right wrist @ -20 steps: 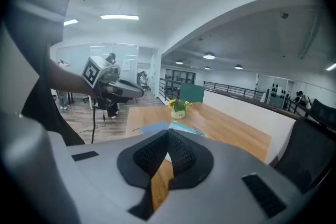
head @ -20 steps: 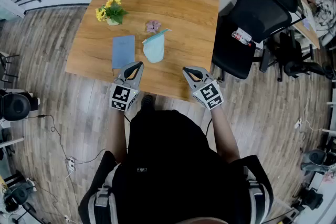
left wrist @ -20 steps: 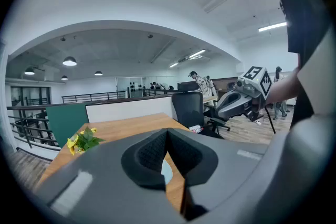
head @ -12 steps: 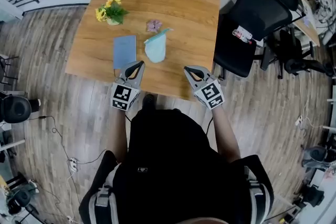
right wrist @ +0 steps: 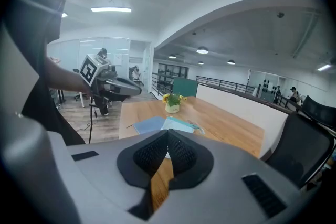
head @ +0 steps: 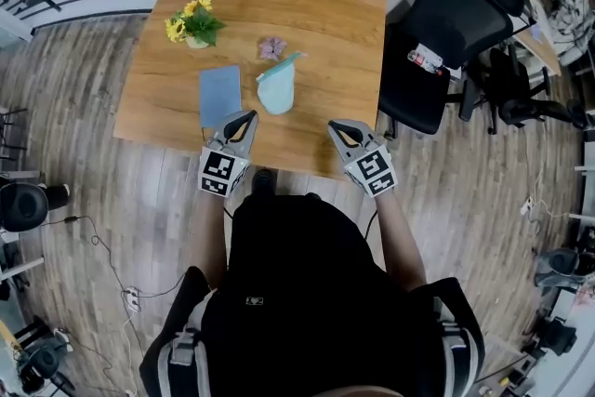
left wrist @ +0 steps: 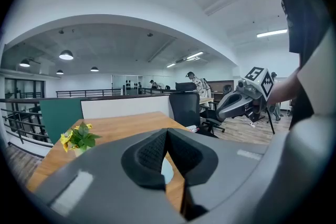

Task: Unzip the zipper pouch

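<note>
Head view: the pale blue pouch (head: 275, 87) lies flat on the table (head: 316, 14) — teal zipper edge at its far end; left gripper (head: 244, 118) and right gripper (head: 337, 128) both pressed together, empty.

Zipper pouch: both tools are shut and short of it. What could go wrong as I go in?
1. The zipper pouch lies loose; unless the left tool pins it, a pull by the right tool may just drag it.
2. The blue notebook sits close beside it on the left, so the left tool may shove it.
3. The small purple flower lies near the zipper edge and may get knocked.
</note>
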Demonstrator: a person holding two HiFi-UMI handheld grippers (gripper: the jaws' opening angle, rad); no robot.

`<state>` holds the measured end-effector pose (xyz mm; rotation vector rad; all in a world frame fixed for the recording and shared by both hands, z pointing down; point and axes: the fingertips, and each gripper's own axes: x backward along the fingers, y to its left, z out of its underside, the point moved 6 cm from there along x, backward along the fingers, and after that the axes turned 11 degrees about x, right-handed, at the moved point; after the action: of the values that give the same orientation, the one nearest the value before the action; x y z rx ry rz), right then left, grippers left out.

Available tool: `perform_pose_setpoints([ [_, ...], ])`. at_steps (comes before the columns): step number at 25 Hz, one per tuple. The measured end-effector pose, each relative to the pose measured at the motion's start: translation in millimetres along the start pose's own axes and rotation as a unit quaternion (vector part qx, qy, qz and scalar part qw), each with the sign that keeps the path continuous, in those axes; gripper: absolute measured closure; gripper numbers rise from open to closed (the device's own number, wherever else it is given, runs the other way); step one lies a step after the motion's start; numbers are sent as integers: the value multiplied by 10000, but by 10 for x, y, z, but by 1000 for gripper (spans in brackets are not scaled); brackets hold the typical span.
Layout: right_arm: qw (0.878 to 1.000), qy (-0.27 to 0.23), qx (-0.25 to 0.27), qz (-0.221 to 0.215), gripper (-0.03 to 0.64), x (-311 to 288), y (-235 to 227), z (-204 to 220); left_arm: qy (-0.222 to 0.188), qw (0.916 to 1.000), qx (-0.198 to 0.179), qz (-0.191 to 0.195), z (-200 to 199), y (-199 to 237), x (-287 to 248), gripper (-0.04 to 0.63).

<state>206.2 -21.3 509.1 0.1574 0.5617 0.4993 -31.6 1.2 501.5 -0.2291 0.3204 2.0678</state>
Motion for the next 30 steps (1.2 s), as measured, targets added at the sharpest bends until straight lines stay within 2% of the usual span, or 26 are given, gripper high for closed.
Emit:
perform_pose_setpoints([
  [15, 9983, 381, -180, 404, 614, -436, 128, -111, 156, 9979, -59, 618, 109, 525, -156, 594],
  [25, 9937, 554, -515, 825, 614, -672, 342, -189, 411, 9903, -258, 1299, 224, 741, -263, 594],
  [30, 9938, 649, -459, 774, 614, -752, 367, -179, 427, 9894, -67, 1385, 248, 798, -379, 594],
])
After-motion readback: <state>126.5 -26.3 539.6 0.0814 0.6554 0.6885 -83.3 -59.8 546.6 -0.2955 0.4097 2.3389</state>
